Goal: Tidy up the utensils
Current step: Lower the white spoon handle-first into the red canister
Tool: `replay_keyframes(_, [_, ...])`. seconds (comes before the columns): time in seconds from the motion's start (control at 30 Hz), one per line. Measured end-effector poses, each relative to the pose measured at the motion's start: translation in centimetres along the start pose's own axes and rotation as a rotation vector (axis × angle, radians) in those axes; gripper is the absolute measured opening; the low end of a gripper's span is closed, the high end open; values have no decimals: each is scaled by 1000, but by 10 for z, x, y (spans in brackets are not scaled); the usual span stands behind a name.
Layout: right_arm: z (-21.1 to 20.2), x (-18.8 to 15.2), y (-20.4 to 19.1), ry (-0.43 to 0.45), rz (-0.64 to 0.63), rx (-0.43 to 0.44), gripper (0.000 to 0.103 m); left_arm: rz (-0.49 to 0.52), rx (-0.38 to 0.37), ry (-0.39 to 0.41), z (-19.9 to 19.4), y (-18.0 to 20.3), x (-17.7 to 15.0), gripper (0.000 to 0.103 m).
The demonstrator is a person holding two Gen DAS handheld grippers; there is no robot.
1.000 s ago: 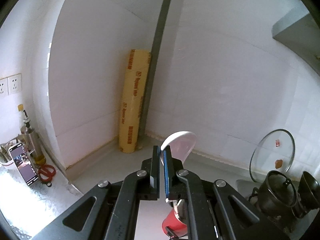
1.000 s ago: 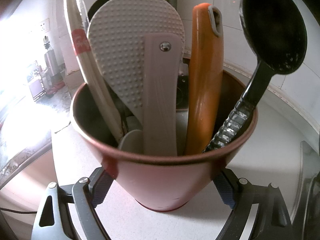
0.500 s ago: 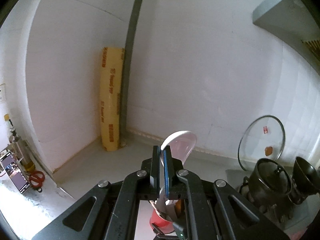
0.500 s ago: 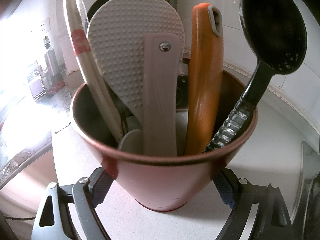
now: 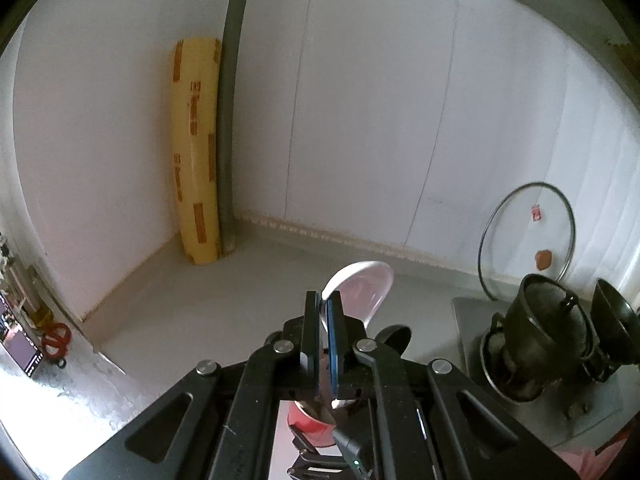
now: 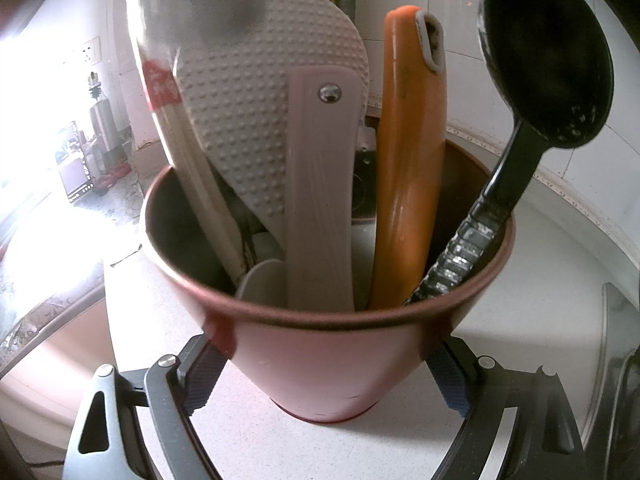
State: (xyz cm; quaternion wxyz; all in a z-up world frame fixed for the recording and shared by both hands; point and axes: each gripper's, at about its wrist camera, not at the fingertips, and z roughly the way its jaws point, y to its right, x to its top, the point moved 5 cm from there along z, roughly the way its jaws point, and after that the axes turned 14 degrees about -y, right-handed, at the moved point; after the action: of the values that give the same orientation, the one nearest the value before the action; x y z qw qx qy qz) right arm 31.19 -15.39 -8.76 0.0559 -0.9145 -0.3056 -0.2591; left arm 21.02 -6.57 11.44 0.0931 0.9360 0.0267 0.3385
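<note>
Lowered toward the red cup (image 6: 332, 360) — left jaws clamp white spoon (image 5: 360, 286); right jaws grip cup.

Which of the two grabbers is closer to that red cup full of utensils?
The right. The right gripper clamps the red cup on both sides. The left gripper, shut on a white spoon, is above the cup, apart from it.
</note>
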Motion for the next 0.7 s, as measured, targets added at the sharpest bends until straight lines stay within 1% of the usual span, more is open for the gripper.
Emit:
replay_keyframes(0.37, [0, 0, 0, 1, 2, -1, 91, 4, 8, -110, 37, 0, -16, 3])
replay_keyframes(0.7, [0, 0, -1, 2, 5, -2, 91, 18, 13, -203, 59, 3, -27, 3])
